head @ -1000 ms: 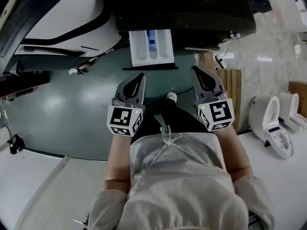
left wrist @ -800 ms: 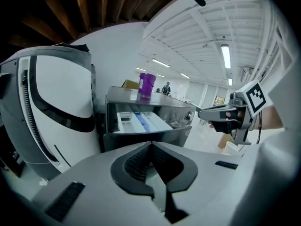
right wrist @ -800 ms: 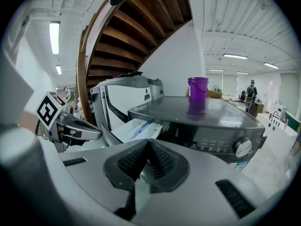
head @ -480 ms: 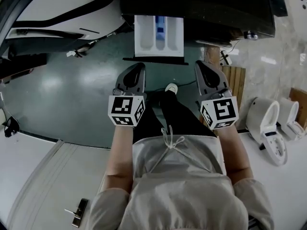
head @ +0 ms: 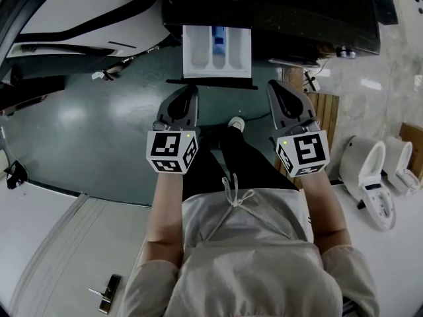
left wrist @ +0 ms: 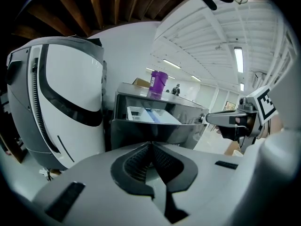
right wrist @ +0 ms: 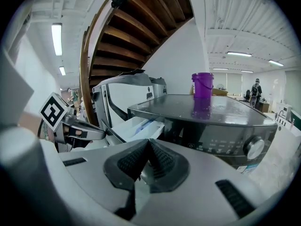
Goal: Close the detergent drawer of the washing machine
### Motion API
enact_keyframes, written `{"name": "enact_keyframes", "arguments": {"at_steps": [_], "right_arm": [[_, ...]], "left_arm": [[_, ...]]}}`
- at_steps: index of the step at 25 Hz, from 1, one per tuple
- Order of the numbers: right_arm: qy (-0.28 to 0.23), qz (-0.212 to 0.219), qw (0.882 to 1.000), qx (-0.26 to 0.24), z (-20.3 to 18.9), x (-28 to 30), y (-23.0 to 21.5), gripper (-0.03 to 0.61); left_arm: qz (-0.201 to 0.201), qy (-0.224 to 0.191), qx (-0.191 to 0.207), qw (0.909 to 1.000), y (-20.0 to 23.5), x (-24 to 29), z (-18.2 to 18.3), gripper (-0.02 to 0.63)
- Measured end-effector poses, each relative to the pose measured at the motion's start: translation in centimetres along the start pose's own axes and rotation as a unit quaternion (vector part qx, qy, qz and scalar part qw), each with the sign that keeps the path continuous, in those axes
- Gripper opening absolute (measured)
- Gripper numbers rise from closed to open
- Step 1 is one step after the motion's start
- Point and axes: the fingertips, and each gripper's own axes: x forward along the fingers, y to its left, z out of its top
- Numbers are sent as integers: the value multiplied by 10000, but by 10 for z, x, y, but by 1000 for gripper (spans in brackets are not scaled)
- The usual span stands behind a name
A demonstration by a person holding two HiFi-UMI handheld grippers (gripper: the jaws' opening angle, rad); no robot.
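Note:
The white detergent drawer (head: 217, 51) stands pulled out from the dark washing machine (head: 277, 8), with a blue insert in its middle compartment. It also shows in the left gripper view as the drawer (left wrist: 150, 115) and in the right gripper view as the drawer (right wrist: 136, 126). My left gripper (head: 187, 102) hangs just below the drawer's dark front panel (head: 211, 82), jaws shut and empty. My right gripper (head: 280, 96) sits to the drawer's right, below the machine, also shut on nothing. Neither touches the drawer.
A white and black appliance (head: 79, 18) stands left of the machine. A purple bucket (right wrist: 202, 85) rests on the machine's top. Wooden slats (head: 324, 121) and white toilet seats (head: 373, 177) lie to the right. The person's legs and a shoe (head: 236, 122) are between the grippers.
The view shifted over the second, so the drawer sits higher in the frame. Both grippers have crept slightly closer to the drawer front; jaws stayed shut.

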Motion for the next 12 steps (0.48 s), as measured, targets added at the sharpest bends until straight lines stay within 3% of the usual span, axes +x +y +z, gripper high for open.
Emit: {"name": "enact_keyframes", "arguments": {"at_steps": [12], "right_arm": [[-64,-89,9999,52,21,17,-6,6]], "left_arm": [[-111,99,40,9999,9,24,18,18]]}}
